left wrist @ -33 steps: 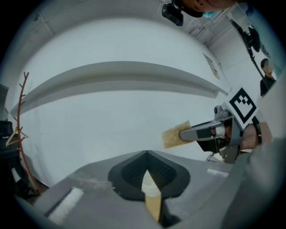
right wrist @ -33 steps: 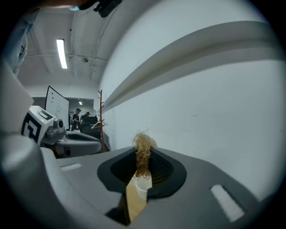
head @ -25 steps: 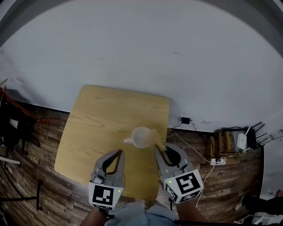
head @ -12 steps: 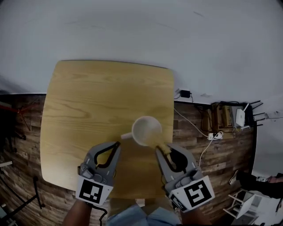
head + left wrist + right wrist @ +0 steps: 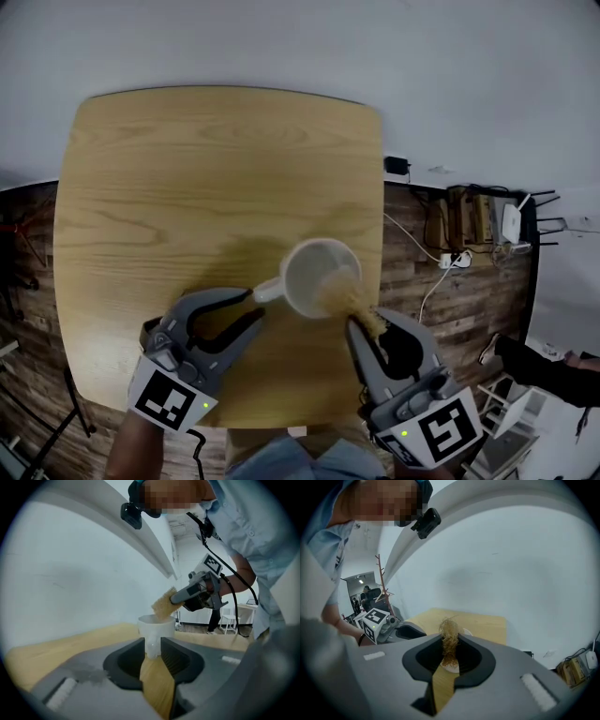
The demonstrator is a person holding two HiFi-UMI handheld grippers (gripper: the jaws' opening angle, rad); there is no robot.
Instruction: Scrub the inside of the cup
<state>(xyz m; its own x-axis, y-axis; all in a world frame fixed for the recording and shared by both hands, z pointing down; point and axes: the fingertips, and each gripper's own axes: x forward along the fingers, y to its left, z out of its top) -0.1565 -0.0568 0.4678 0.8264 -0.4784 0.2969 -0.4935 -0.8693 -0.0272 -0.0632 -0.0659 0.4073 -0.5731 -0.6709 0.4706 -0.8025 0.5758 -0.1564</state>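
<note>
A white cup (image 5: 305,267) stands near the right front of the wooden table (image 5: 187,187), handle pointing left. My left gripper (image 5: 255,307) is at that handle; its jaws are opening, and the handle (image 5: 151,646) lies between the fingertips without a clear grip. My right gripper (image 5: 370,323) is shut on a tan fibrous scrubber (image 5: 345,298), whose free end dips over the cup's near right rim. In the left gripper view the scrubber (image 5: 164,605) hangs just above the cup (image 5: 154,623). In the right gripper view the scrubber (image 5: 450,639) stands up between the jaws, hiding most of the cup.
The table's right edge (image 5: 380,216) runs close to the cup. Beyond it is wood flooring with cables and a power strip (image 5: 455,258) against the white wall. The person's forearms come in from the bottom edge.
The left jaws, shut before, now stand apart at the cup's handle. The right gripper has brought the scrubber forward over the cup's rim. The head camera has come closer to the table.
</note>
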